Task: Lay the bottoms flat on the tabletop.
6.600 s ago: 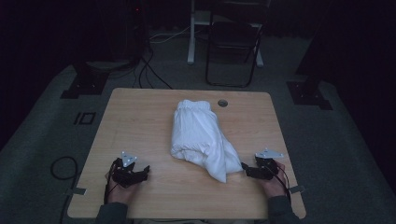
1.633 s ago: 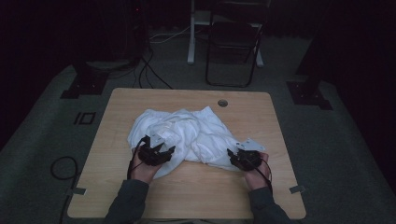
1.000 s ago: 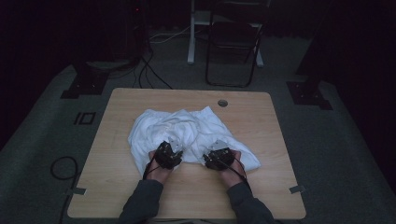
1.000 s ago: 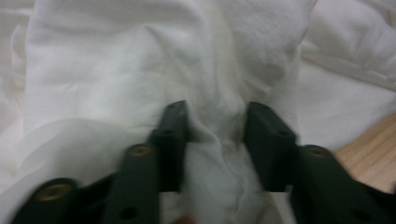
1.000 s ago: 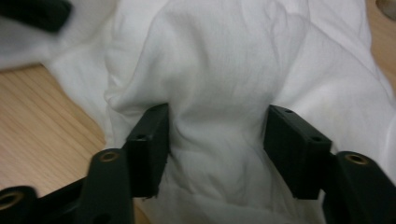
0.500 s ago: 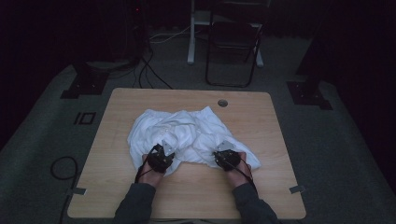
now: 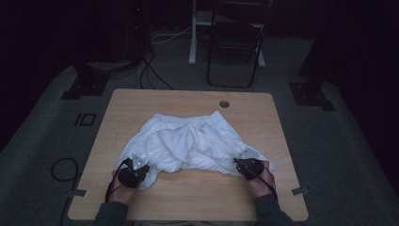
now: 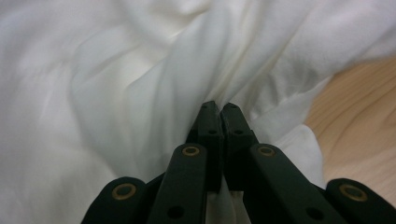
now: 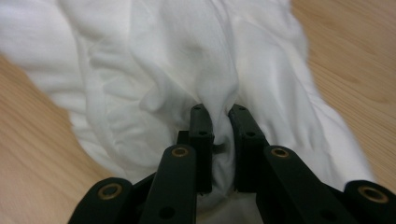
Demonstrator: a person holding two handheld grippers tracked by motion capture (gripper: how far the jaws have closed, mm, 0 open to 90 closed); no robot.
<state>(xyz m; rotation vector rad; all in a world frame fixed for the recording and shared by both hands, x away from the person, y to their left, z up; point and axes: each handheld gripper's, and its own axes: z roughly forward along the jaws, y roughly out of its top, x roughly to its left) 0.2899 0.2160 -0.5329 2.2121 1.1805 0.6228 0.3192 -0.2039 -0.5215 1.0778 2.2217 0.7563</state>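
A white cloth garment (image 7: pixel 188 141) lies spread across the wooden table (image 7: pixel 188 197), its gathered band along the far side. My left gripper (image 7: pixel 134 169) is at the garment's near left corner. In the left gripper view it (image 8: pixel 220 108) is shut on a fold of the white cloth (image 8: pixel 116 70). At the near right corner my right gripper (image 7: pixel 247 165) has just been closing its jaws. A bunch of the cloth (image 9: pixel 163 56) is pinched between them in the right gripper view (image 9: pixel 218 112). A hand and dark sleeve hold each gripper near the table's front edge.
A black folding chair (image 7: pixel 234 42) stands on the floor beyond the table. There is a round cable hole (image 7: pixel 224 104) near the table's far edge. Dark stand bases (image 7: pixel 87 82) (image 7: pixel 310 94) flank the table, and a cable loop (image 7: pixel 61 167) lies on the floor at the left.
Both hands have moved apart along the near side, each gripper closed on the cloth. The garment's near edge is drawn wider and lies flatter.
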